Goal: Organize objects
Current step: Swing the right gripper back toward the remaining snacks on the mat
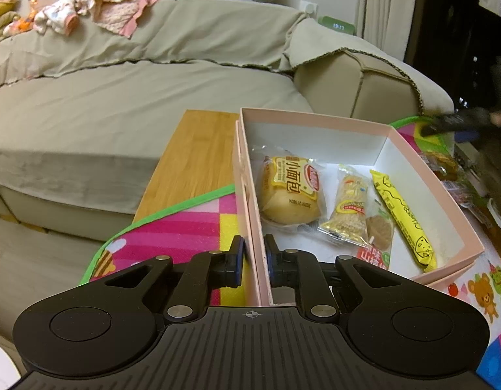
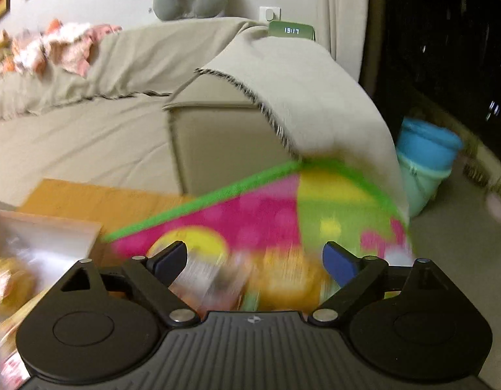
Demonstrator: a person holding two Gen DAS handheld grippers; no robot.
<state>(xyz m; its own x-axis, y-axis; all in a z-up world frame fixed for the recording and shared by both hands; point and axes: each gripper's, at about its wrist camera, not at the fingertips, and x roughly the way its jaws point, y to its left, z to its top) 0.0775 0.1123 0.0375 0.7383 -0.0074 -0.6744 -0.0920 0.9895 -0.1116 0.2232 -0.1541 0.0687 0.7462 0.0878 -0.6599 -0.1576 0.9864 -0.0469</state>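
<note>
A pink box [image 1: 315, 120] with a white inside stands on a colourful play mat [image 1: 185, 230]. In it lie a small bread pack [image 1: 291, 191], a cracker pack [image 1: 348, 208], a red-labelled snack [image 1: 377, 237] and a yellow stick pack [image 1: 401, 217]. My left gripper [image 1: 254, 247] is shut on the box's left wall, one finger inside and one outside. In the blurred right wrist view my right gripper [image 2: 255, 256] is open above loose snack packets [image 2: 283, 279] on the mat [image 2: 250, 214]; nothing is gripped. The box's corner [image 2: 55, 224] shows at the left.
A wooden table top [image 1: 192, 149] carries the mat in front of a beige sofa [image 1: 136, 104], whose armrest [image 2: 234, 130] is close. More snack packets [image 1: 445, 165] lie right of the box. A blue bin [image 2: 426, 149] stands on the floor at right.
</note>
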